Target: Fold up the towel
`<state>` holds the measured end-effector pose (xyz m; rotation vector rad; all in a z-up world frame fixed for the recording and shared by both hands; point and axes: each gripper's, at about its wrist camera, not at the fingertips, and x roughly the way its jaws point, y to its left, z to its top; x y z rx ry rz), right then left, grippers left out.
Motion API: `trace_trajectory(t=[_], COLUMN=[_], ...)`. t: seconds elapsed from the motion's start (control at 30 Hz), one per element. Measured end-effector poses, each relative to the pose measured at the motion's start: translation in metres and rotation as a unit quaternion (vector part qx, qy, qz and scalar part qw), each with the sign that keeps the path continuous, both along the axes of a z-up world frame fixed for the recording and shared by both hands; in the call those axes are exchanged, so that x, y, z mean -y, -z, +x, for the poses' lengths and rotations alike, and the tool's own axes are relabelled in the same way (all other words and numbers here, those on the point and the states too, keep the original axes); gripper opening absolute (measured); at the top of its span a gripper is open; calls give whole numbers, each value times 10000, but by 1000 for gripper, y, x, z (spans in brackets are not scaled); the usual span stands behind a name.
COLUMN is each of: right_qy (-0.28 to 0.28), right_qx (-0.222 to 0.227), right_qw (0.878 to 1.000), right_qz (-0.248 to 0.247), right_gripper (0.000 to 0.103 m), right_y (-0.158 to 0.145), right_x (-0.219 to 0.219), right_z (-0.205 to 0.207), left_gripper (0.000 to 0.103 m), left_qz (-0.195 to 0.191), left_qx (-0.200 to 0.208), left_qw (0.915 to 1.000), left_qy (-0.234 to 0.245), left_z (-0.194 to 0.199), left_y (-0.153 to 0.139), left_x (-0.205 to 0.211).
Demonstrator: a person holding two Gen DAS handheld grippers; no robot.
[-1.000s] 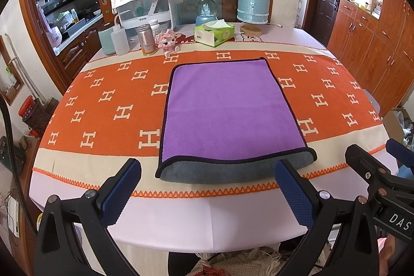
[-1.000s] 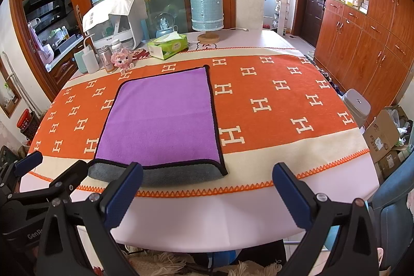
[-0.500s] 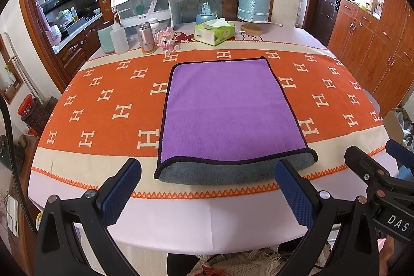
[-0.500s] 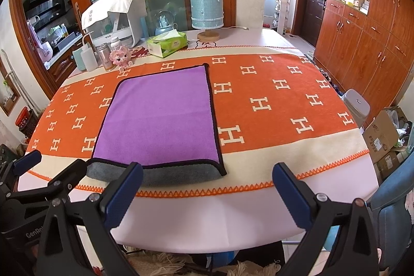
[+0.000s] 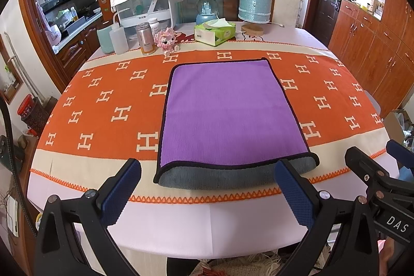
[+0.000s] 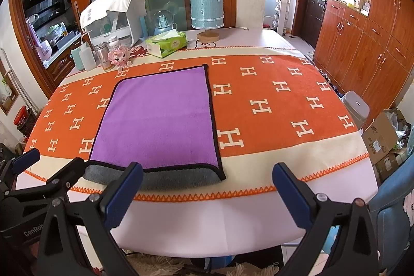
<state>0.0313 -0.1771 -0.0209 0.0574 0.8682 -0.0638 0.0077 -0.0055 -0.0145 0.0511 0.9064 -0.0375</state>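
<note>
Towel (image 5: 230,115) lies folded at your 12 o'clock on the worktop (image 5: 207,226); both your left gripper (image 5: 207,193) and right gripper (image 6: 207,193) hover with fingers spread, holding nothing.

The right gripper (image 6: 207,192) fills the bottom of the frame, its two blue-padded fingers (image 6: 121,195) spread wide apart with nothing between them, held low over the near table edge. At the lower left of the frame the left gripper (image 6: 49,167) pokes in, its jaws also parted, close to the towel's near left corner. The towel (image 6: 160,120) lies flat left of centre, purple on top with a black border, a grey layer showing along its near edge. It rests on an orange tablecloth (image 6: 271,105) patterned with white H shapes. In the upper middle stand a tissue box (image 6: 167,44), a blue lamp (image 6: 207,9) and a pink toy (image 6: 119,57).
</note>
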Motion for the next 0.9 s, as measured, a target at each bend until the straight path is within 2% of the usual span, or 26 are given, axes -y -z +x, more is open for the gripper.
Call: trace_trajectory(t=[0.37,0.6,0.9], right_qy=[6,19,-254], right_qx=[20,181,379], right_qw=[10000,9997,9986], right_qz=[-38,-134,-269], right_gripper=[101,100,100], right_y=[-1,-9,-21], right_x=[2,4,2], right_z=[10,15,20], left_gripper=[102,102,102], left_qz=[-28,-29,48], left_qx=[38,109,211], left_qw=[10000,9999,9998], left_qy=[-39,-77,-54], left_z=[14,20,25], left_y=[-2,-8,-14], left_x=[-6,-14,-19])
